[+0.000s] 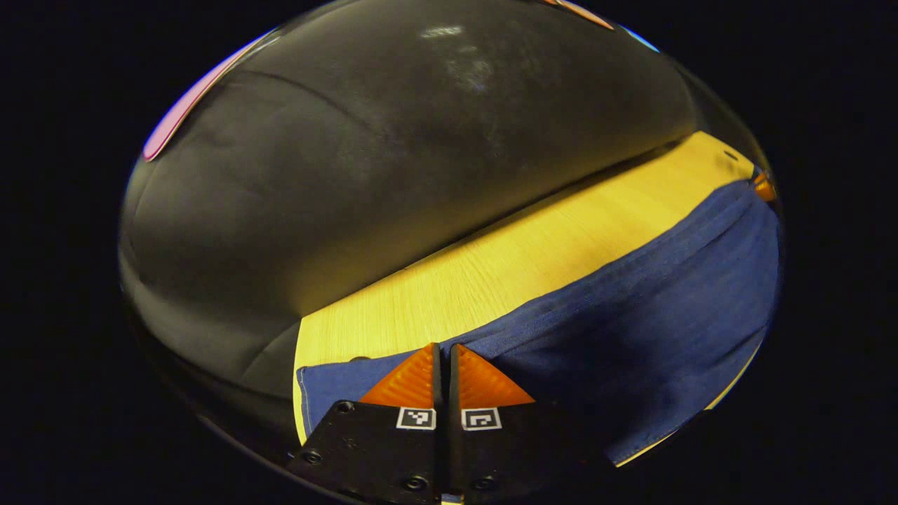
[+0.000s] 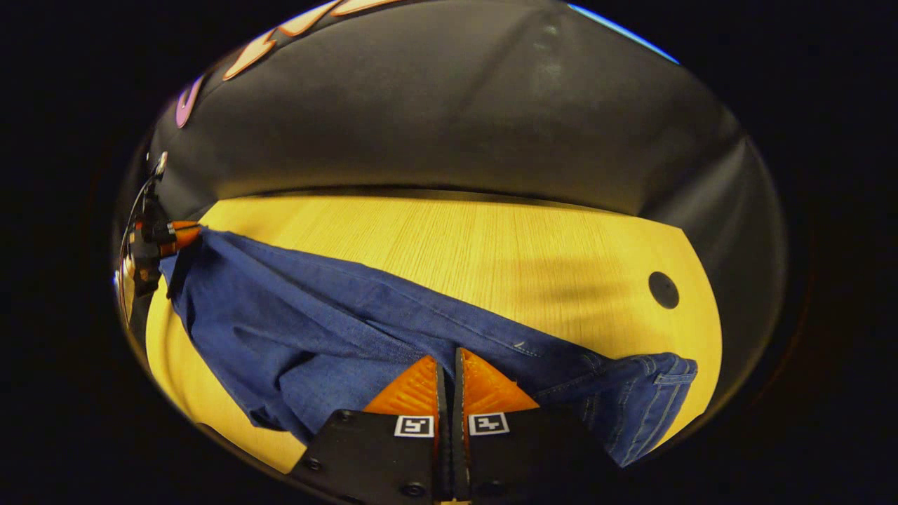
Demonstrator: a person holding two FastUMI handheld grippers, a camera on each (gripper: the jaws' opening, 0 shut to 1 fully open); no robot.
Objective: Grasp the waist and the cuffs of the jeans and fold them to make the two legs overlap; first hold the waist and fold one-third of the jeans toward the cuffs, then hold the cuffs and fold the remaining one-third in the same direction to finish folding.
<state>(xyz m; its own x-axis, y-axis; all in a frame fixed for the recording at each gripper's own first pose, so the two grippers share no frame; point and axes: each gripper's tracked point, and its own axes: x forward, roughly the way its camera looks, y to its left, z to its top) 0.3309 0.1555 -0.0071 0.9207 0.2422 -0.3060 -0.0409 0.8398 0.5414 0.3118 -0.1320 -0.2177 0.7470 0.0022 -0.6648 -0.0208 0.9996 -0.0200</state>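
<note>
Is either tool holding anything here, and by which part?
Both hold the jeans: the left tool at the cuff end, the right tool near the waist.

Recording booth: black cloth wall (image 2: 456, 119), wooden table (image 2: 491, 245)

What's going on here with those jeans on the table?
A person is folding a pair of blue denim jeans on a light wooden table, using a handheld gripper in each hand. The left gripper is closed on the cuff end, and the right gripper is closed on the fabric near the waist, whose belt loops lie just to its right. The jeans stretch between the two grippers, lengthwise along the table. The thirds folds do not look started yet.
</note>
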